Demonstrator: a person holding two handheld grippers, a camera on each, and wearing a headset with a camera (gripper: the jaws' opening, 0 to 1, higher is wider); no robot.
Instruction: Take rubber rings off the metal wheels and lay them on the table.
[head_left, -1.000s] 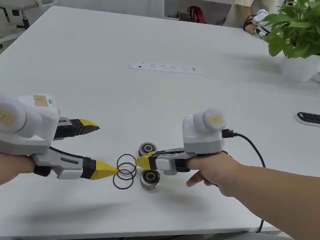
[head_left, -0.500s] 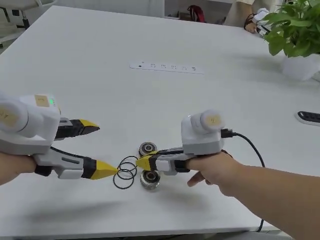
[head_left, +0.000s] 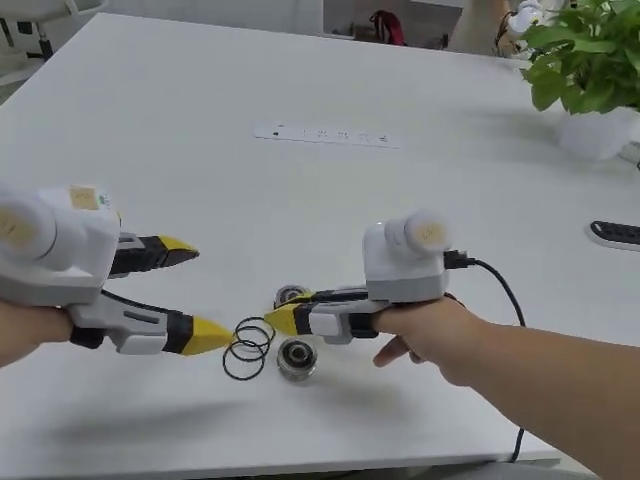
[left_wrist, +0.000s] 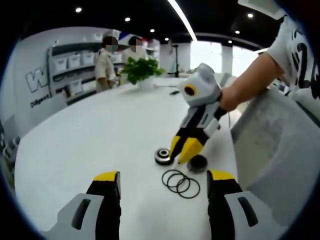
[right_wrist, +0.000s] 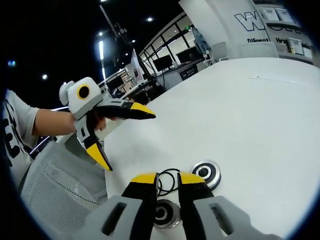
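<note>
Three thin black rubber rings (head_left: 247, 347) lie overlapped on the white table (head_left: 300, 200), just beside two round metal wheels (head_left: 297, 358). Against a second ago we find rings and wheels unmoved, so no removal is underway. Right gripper (head_left: 272, 320) hovers over the wheels, jaws narrowly parted and empty; left gripper (head_left: 207, 294) stands spread wide, empty. Whether any ring remains fitted, we cannot tell.

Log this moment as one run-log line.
left gripper open, empty | right gripper narrowly open, tips between metal wheels | three rubber rings on table
</note>
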